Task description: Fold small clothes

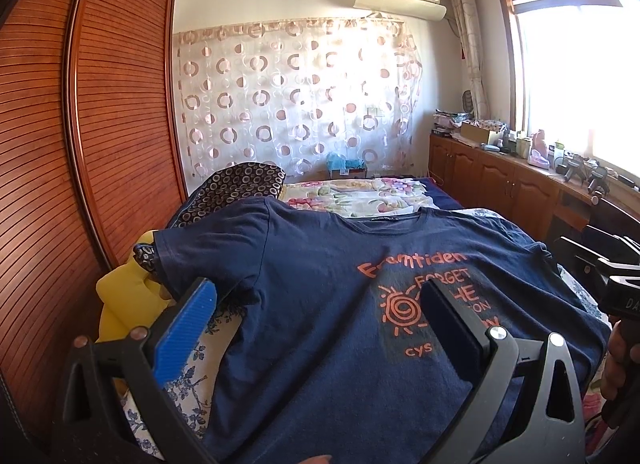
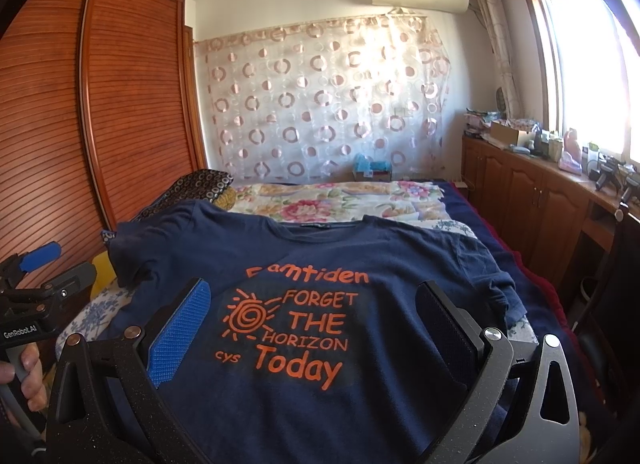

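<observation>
T-shirt [image 1: 320, 344] hem cut off, windowsill items [image 2: 560, 147] indistinct

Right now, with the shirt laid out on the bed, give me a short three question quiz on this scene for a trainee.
1. True or false: the navy T-shirt lies print side up, unfolded.
2. Multiple choice: the left tool and right tool are A) both shut on the shirt, B) both open above it, C) one open, one shut.
3. Fill in: the shirt's collar points toward the ____ quilt.

Key: 1 true. 2 B. 3 floral.
</observation>
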Demonstrator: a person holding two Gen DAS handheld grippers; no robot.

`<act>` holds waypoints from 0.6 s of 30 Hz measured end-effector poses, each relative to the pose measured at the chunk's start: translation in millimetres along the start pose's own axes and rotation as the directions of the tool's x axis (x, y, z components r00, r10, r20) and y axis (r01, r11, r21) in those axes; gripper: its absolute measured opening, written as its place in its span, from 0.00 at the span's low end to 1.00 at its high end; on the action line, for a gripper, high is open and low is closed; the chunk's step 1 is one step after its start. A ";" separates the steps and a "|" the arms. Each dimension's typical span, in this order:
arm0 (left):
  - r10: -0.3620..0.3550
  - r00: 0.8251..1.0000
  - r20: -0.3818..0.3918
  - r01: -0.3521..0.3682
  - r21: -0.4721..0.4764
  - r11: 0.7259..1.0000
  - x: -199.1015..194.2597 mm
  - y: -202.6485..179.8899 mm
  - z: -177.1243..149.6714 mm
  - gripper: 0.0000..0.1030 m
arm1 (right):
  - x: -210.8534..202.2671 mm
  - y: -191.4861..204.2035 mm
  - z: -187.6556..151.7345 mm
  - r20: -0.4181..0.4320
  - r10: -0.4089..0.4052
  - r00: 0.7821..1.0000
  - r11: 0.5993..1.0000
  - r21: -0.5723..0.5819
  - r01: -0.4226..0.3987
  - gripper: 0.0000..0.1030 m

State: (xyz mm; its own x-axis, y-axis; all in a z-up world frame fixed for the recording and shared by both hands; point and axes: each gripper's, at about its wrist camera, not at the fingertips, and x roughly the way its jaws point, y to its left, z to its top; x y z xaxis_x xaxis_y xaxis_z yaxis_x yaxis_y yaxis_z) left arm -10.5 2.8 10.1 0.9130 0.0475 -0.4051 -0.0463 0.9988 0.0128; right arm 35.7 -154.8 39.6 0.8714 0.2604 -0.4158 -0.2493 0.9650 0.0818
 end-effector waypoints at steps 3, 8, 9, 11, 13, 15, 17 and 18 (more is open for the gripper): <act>0.000 1.000 -0.001 0.000 0.001 1.000 -0.2 0.0 0.1 1.00 | -0.1 -0.1 -0.1 0.000 0.001 1.000 1.000 0.001 -0.001 1.00; 0.000 1.000 0.000 0.000 0.001 1.000 -0.4 0.0 0.2 1.00 | -0.2 -0.1 0.3 -0.001 0.001 1.000 1.000 0.000 -0.001 1.00; 0.001 1.000 0.000 -0.001 0.001 1.000 -0.3 -0.1 -0.1 1.00 | -0.2 -0.2 0.4 -0.001 0.001 1.000 1.000 0.000 -0.001 1.00; -0.001 1.000 0.000 0.001 0.001 1.000 -0.5 -0.1 -0.1 1.00 | -0.3 -0.2 0.5 0.000 0.002 1.000 1.000 0.000 -0.002 1.00; 0.000 1.000 0.000 0.000 0.001 1.000 -0.4 -0.3 -0.2 1.00 | -0.4 -0.2 0.7 -0.001 0.001 1.000 1.000 0.000 -0.001 1.00; 0.001 1.000 0.001 -0.001 0.001 1.000 -0.7 -0.4 0.6 1.00 | -0.5 -0.1 0.8 0.000 0.001 1.000 1.000 0.000 -0.001 1.00; 0.002 1.000 0.002 -0.002 0.002 1.000 -1.2 -0.3 1.1 1.00 | -0.4 0.1 0.8 -0.001 0.002 1.000 1.000 0.000 -0.002 1.00; 0.000 1.000 0.002 0.000 0.002 1.000 -1.1 -0.1 0.8 1.00 | -0.6 0.2 0.9 -0.001 0.001 1.000 1.000 0.000 -0.001 1.00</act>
State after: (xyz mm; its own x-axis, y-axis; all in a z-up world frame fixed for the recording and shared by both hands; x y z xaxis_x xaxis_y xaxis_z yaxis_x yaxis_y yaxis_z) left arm -11.2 2.7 11.3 0.9137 0.0479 -0.4036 -0.0460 0.9988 0.0145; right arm 35.5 -154.7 40.6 0.8707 0.2618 -0.4164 -0.2507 0.9646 0.0822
